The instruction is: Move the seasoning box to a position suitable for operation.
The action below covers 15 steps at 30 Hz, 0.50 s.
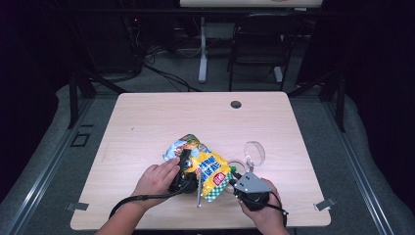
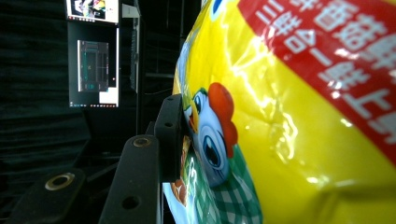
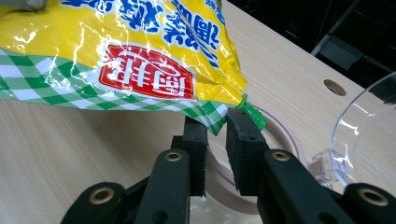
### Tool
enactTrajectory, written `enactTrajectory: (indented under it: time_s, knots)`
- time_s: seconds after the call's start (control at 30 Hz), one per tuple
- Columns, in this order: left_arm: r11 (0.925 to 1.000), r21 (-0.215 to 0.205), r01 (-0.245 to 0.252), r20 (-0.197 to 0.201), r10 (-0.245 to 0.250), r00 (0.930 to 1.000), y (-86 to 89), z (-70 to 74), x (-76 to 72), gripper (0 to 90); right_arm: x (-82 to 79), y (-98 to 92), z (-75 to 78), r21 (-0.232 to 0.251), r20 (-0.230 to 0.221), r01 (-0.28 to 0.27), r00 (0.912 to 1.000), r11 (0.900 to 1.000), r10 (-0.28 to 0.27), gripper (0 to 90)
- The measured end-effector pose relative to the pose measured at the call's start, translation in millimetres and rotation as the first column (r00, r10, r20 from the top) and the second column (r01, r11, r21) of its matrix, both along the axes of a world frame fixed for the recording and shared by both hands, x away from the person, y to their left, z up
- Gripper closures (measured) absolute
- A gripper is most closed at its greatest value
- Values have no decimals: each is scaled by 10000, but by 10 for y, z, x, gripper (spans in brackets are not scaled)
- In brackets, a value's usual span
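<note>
Bag lifted off the tabletop, near its 6 o'clock edge, tilted. Left gripper at the bag's 9 o'clock; one jaw lies flat against the printed face in the left gripper view, so it pinches the bag. Right gripper at the bag's 4 o'clock: jaws pinch the green-checked corner. Clear jar just beside, at 2 o'clock from that gripper, lying on its side.

a light wooden table carries a clear plastic jar lying beside its tan lid
</note>
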<state>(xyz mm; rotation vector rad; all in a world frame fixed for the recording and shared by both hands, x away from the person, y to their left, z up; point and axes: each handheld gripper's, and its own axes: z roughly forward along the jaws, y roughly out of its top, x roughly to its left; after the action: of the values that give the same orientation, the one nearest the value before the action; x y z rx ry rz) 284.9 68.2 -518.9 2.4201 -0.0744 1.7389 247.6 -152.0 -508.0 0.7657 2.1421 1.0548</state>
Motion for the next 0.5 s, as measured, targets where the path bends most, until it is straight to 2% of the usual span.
enactTrajectory:
  time_s: [0.3,0.5]
  knots:
    - [10000,26,-19,-17,19,10000,-3,5,1,626,1,7,1,-22,17,21,10000,10000,-21,794]
    - [10000,9,-19,-50,19,10000,-5,11,0,627,-5,21,6,-291,96,-5,10000,9996,8,809]
